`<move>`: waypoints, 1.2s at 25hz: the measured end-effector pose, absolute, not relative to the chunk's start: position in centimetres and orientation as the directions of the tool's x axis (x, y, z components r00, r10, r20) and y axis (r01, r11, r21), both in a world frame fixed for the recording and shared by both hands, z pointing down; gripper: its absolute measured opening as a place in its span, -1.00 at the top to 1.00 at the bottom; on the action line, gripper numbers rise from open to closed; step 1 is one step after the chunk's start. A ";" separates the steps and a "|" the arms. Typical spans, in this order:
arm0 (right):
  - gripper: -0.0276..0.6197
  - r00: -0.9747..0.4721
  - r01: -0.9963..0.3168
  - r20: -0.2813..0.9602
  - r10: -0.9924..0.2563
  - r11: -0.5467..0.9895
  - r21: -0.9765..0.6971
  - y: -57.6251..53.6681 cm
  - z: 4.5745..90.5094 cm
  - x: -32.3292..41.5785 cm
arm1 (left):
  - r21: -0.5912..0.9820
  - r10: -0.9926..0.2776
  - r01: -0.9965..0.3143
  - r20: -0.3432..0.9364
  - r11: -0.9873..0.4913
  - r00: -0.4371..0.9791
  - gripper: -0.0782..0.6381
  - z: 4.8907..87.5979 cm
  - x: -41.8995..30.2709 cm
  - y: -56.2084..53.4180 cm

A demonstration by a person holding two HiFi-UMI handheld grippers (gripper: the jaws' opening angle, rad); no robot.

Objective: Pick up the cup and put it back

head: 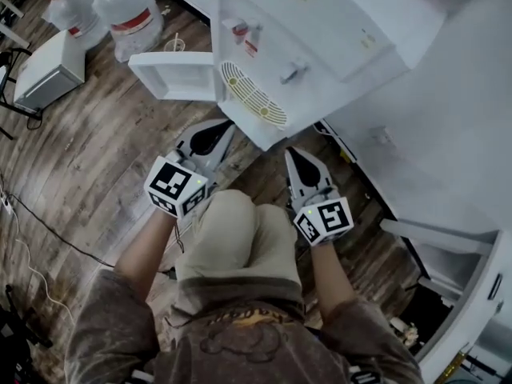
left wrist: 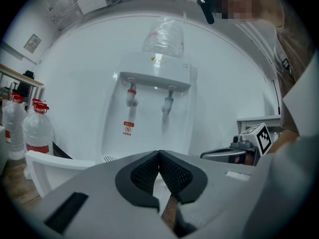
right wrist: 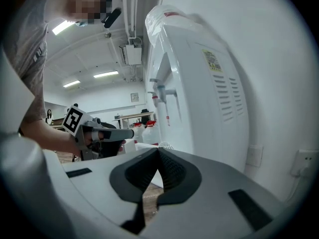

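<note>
The floor point(head: 88, 142) is dark wood planks, worn and streaked. A white water dispenser point(head: 344, 30) stands on it against the wall. Beside the dispenser, two big water jugs point(head: 128, 10) with red caps stand close together, and a low white box point(head: 48, 70) sits just past them. A thin cable point(head: 60, 234) trails across the boards at the left.

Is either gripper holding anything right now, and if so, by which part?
Nothing is held. The left gripper and the right gripper both have their jaws closed together on nothing, in front of the water dispenser.
</note>
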State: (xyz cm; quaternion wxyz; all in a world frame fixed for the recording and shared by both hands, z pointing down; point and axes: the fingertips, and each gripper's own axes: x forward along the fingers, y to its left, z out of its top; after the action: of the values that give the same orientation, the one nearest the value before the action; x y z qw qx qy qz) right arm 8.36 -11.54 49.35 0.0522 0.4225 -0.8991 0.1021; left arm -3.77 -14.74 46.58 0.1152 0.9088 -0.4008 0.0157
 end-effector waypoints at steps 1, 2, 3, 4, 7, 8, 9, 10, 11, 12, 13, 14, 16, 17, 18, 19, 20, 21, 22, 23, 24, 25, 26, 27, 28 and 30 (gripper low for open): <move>0.91 -0.635 -0.773 0.178 -0.752 0.620 -0.139 -11.6 50.4 8.5 | 0.196 -0.723 -0.729 0.117 -0.655 0.681 0.77 47.6 -3.6 -14.7; 0.91 -0.633 -0.774 0.175 -0.754 0.617 -0.138 -11.6 51.3 8.7 | 0.197 -0.721 -0.727 0.113 -0.658 0.684 0.77 48.5 -3.5 -14.6; 0.91 -0.632 -0.775 0.171 -0.756 0.617 -0.137 -11.6 52.2 8.9 | 0.199 -0.719 -0.724 0.109 -0.660 0.686 0.77 49.3 -3.3 -14.6; 0.91 -0.632 -0.775 0.167 -0.757 0.618 -0.134 -11.5 53.0 9.0 | 0.200 -0.718 -0.722 0.106 -0.662 0.688 0.77 50.2 -3.2 -14.5; 0.91 -0.641 -0.767 0.155 -0.752 0.628 -0.130 -11.0 55.0 8.9 | 0.202 -0.719 -0.721 0.098 -0.663 0.689 0.77 52.3 -3.3 -14.1; 0.91 -0.644 -0.765 0.153 -0.749 0.631 -0.131 -10.8 55.6 8.9 | 0.204 -0.720 -0.721 0.095 -0.662 0.688 0.77 53.0 -3.3 -14.0; 0.91 -0.647 -0.762 0.153 -0.747 0.634 -0.132 -10.7 56.2 8.8 | 0.208 -0.720 -0.721 0.093 -0.661 0.687 0.77 53.7 -3.3 -13.9; 0.91 -0.649 -0.760 0.153 -0.745 0.636 -0.132 -10.6 56.9 8.8 | 0.211 -0.720 -0.720 0.092 -0.661 0.688 0.77 54.3 -3.3 -13.8; 0.91 -0.651 -0.759 0.155 -0.743 0.638 -0.129 -10.5 57.5 8.7 | 0.212 -0.720 -0.720 0.093 -0.661 0.688 0.77 54.9 -3.2 -13.7; 0.91 -0.652 -0.758 0.157 -0.742 0.640 -0.126 -10.4 58.0 8.6 | 0.211 -0.719 -0.720 0.095 -0.661 0.688 0.77 55.5 -3.2 -13.6; 0.91 -0.654 -0.757 0.158 -0.740 0.642 -0.124 -10.3 58.5 8.6 | 0.209 -0.720 -0.721 0.097 -0.661 0.688 0.77 56.0 -3.1 -13.5; 0.91 -0.655 -0.756 0.158 -0.739 0.643 -0.122 -10.2 58.9 8.5 | 0.207 -0.720 -0.722 0.099 -0.660 0.687 0.77 56.4 -3.1 -13.4; 0.91 -0.655 -0.755 0.157 -0.739 0.645 -0.116 -9.9 59.6 8.6 | 0.206 -0.721 -0.723 0.100 -0.659 0.686 0.77 57.1 -3.0 -13.0; 0.91 -0.655 -0.756 0.155 -0.740 0.645 -0.115 -9.8 59.8 8.6 | 0.204 -0.720 -0.723 0.102 -0.660 0.686 0.77 57.4 -2.9 -12.9; 0.91 -0.654 -0.756 0.154 -0.740 0.644 -0.115 -9.7 60.0 8.7 | 0.201 -0.719 -0.722 0.104 -0.661 0.687 0.77 57.7 -2.8 -12.7; 0.91 -0.653 -0.757 0.153 -0.741 0.643 -0.113 -9.5 60.1 8.8 | 0.199 -0.718 -0.722 0.105 -0.663 0.688 0.77 57.9 -2.7 -12.4; 0.91 -0.651 -0.759 0.153 -0.743 0.642 -0.111 -9.4 60.2 8.9 | 0.197 -0.717 -0.721 0.105 -0.665 0.690 0.77 58.0 -2.6 -12.2; 0.91 -0.649 -0.761 0.152 -0.746 0.640 -0.108 -9.2 60.3 9.0 | 0.194 -0.715 -0.719 0.103 -0.667 0.691 0.77 58.1 -2.5 -12.0; 0.91 -0.646 -0.763 0.151 -0.748 0.638 -0.105 -9.0 60.3 9.1 | 0.191 -0.713 -0.716 0.099 -0.671 0.694 0.77 58.0 -2.4 -11.8; 0.91 -0.644 -0.765 0.149 -0.750 0.636 -0.103 -8.9 60.2 9.2 | 0.186 -0.710 -0.713 0.095 -0.676 0.698 0.77 58.0 -2.3 -11.6; 0.91 -0.643 -0.765 0.147 -0.751 0.636 -0.101 -8.7 60.2 9.2 | 0.180 -0.707 -0.710 0.091 -0.681 0.701 0.77 57.9 -2.3 -11.4; 0.91 -0.643 -0.766 0.145 -0.752 0.636 -0.098 -8.6 60.2 9.2 | 0.175 -0.706 -0.709 0.089 -0.683 0.702 0.77 58.0 -2.3 -11.2; 0.91 -0.644 -0.765 0.144 -0.751 0.637 -0.096 -8.4 60.2 9.1 | 0.175 -0.708 -0.711 0.088 -0.681 0.700 0.77 58.0 -2.4 -11.1; 0.91 -0.646 -0.763 0.145 -0.749 0.639 -0.095 -8.3 60.2 9.0 | 0.179 -0.712 -0.714 0.085 -0.677 0.697 0.77 58.0 -2.6 -11.0; 0.91 -0.649 -0.761 0.147 -0.747 0.643 -0.093 -8.1 60.3 8.9 | 0.184 -0.716 -0.717 0.083 -0.672 0.693 0.77 58.1 -2.8 -10.9; 0.91 -0.654 -0.756 0.153 -0.741 0.648 -0.090 -7.8 60.5 8.6 | 0.196 -0.720 -0.719 0.079 -0.667 0.689 0.77 58.2 -3.1 -10.8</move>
State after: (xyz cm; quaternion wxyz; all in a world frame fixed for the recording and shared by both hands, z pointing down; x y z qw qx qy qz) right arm 8.63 -7.80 60.46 0.0510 0.4131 -0.9063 0.0729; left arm -3.06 -10.83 58.17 0.1061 0.9129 -0.3940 -0.0024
